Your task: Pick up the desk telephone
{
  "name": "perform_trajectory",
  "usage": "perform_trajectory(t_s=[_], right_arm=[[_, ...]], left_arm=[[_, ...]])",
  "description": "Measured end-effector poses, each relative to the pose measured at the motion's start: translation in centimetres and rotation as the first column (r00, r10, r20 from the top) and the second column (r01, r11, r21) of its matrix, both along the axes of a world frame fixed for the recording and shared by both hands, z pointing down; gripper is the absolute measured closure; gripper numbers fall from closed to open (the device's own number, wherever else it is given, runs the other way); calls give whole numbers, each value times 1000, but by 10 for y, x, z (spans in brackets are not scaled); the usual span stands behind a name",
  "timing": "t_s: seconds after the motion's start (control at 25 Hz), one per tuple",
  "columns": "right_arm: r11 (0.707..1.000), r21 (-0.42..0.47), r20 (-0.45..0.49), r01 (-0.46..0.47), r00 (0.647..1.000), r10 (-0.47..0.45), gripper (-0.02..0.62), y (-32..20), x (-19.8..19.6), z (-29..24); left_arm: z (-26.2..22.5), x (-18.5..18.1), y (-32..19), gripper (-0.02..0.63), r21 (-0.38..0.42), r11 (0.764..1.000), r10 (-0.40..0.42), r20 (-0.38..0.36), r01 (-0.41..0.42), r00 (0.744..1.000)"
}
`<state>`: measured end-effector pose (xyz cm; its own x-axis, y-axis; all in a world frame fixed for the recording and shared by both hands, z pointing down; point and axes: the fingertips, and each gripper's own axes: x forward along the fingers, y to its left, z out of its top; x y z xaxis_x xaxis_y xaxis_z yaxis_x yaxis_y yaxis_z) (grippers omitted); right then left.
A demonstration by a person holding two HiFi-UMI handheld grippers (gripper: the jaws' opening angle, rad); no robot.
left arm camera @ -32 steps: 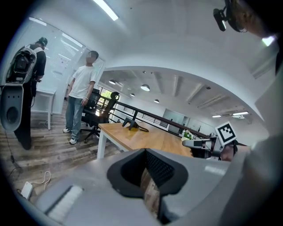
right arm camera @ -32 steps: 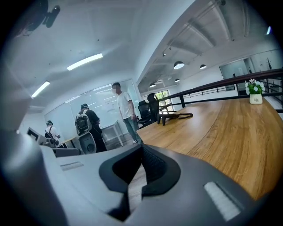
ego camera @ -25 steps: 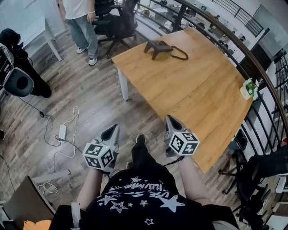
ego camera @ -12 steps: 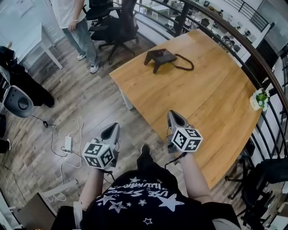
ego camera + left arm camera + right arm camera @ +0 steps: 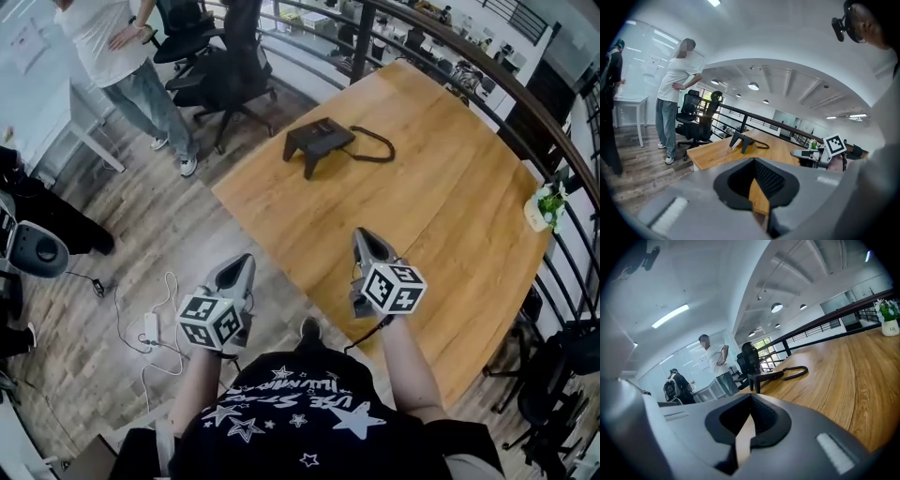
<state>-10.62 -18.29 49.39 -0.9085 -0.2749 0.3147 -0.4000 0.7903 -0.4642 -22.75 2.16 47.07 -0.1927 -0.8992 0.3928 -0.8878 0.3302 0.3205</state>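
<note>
Head view: desk telephone [image 5: 317,142] sits on the far part of the table [image 5: 450,216], cord [image 5: 373,150] beside it; left gripper [image 5: 240,266] off the table edge, right gripper [image 5: 367,240] above it. Left gripper view: fingers [image 5: 806,187] clenched, empty. Right gripper view: fingers clenched, empty, desk telephone well ahead

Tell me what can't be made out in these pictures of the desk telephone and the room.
Desk telephone: too small and distant in every view to show its keys.
Standing person: head cut off by the head view's top edge.
Plant pot: its print too small to read in the right gripper view.
</note>
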Motion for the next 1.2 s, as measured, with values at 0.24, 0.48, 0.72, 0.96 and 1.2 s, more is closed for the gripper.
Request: perform_trajectory(t_s=[0.24, 0.48, 0.72, 0.96, 1.2], right_arm=[[1000, -10, -3, -20, 1000, 20, 594, -26, -6, 5], [997, -27, -31, -76, 997, 75, 593, -32, -7, 13], [983, -10, -58, -183, 982, 182, 593, -49, -25, 14], [957, 8, -65, -289, 955, 289, 594, -63, -20, 12], [926, 14, -93, -377, 922, 377, 593, -71, -15, 16]], left_arm=[[-6, -26, -33, 604, -3, 1000, 2, 19, -2, 1000], [-7, -43, -59, 604, 39, 998, 56, -34, -55, 998], [11, -86, -101, 604, 40, 992, 121, -148, -117, 982], [26, -102, -137, 604, 42, 983, 182, -250, -178, 951], [37, -111, -172, 604, 52, 968, 249, -333, -246, 910]])
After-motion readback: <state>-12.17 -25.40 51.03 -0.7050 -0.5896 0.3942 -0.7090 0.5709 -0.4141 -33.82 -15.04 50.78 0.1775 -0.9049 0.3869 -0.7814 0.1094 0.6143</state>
